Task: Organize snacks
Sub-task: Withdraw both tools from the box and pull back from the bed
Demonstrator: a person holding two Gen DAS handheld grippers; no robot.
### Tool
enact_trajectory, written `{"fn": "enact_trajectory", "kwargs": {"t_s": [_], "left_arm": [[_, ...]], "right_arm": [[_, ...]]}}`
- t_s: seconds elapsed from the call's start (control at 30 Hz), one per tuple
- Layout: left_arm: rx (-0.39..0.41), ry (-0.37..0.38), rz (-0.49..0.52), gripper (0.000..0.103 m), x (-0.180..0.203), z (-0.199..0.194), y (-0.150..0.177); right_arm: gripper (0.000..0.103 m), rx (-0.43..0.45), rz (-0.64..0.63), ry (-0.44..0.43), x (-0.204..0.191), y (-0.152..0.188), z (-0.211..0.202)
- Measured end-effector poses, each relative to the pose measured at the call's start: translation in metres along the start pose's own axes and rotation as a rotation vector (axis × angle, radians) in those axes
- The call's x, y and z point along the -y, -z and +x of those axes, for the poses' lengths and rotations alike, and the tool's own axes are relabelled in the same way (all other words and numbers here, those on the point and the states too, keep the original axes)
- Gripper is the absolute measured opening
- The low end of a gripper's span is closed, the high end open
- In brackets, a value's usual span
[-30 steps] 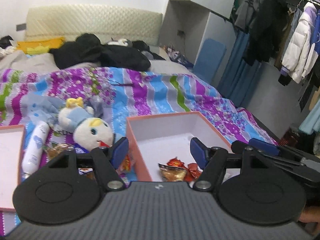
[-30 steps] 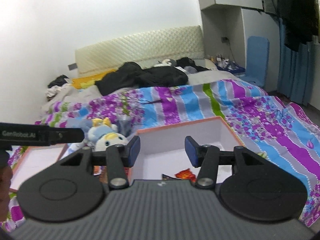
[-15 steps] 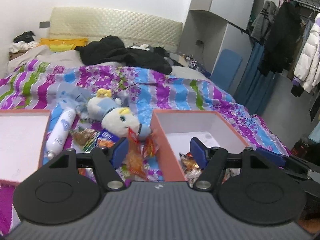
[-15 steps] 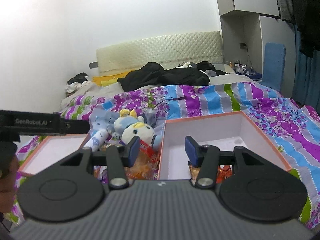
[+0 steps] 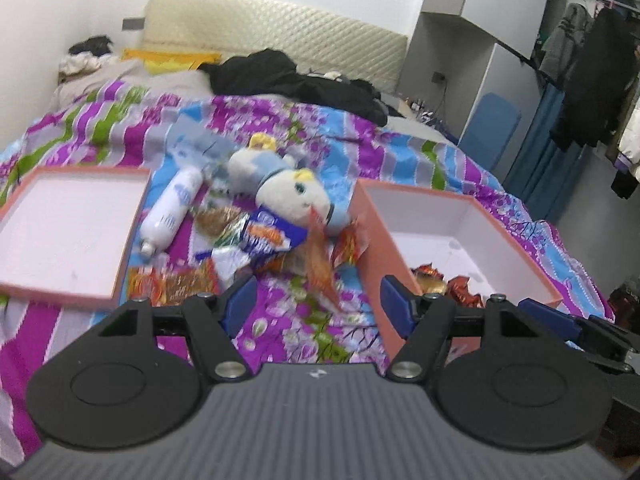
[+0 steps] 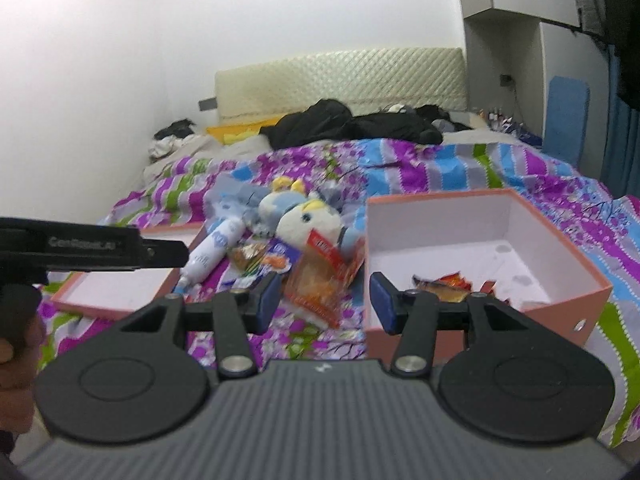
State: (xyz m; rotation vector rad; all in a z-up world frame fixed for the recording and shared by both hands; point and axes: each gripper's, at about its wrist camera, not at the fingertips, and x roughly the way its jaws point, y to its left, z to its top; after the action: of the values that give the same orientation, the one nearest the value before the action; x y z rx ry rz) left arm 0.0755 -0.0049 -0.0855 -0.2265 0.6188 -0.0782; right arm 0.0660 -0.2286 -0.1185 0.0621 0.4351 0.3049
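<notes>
Several snack packets lie in a loose pile on the bedspread between two boxes. An orange box with white inside stands at the right and holds a few red and gold packets. My left gripper is open and empty, held short of the pile. My right gripper is open and empty, near the box's front left corner. The left gripper's body shows at the left of the right wrist view.
A shallow orange lid lies at the left. A plush toy and a white bottle lie behind the pile. Black clothes lie near the headboard. Hanging clothes are at the right.
Both grippers have pulled back and swung left from over the orange box. The snack pile, the plush toy and the lid have come into fuller view. Both stay open.
</notes>
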Motion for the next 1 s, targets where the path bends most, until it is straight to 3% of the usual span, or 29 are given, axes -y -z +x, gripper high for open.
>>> {"fn": "enact_trajectory", "kwargs": {"t_s": [0.3,0.53,1.0], "left_arm": [[-0.055,-0.034,-0.032,0.073,-0.021,-0.003,0.042],[-0.116,-0.079,-0.060,0.073,-0.042,0.009,0.059],[-0.167,-0.068,-0.067,0.073,-0.073,0.065,0.052]], "right_arm": [[0.052,-0.044,-0.020,-0.006,-0.021,0.029,-0.001],[0.052,-0.054,-0.051,0.014,-0.030,0.033,0.008],[0.052,-0.100,-0.083,0.057,-0.039,0.043,0.054]]}}
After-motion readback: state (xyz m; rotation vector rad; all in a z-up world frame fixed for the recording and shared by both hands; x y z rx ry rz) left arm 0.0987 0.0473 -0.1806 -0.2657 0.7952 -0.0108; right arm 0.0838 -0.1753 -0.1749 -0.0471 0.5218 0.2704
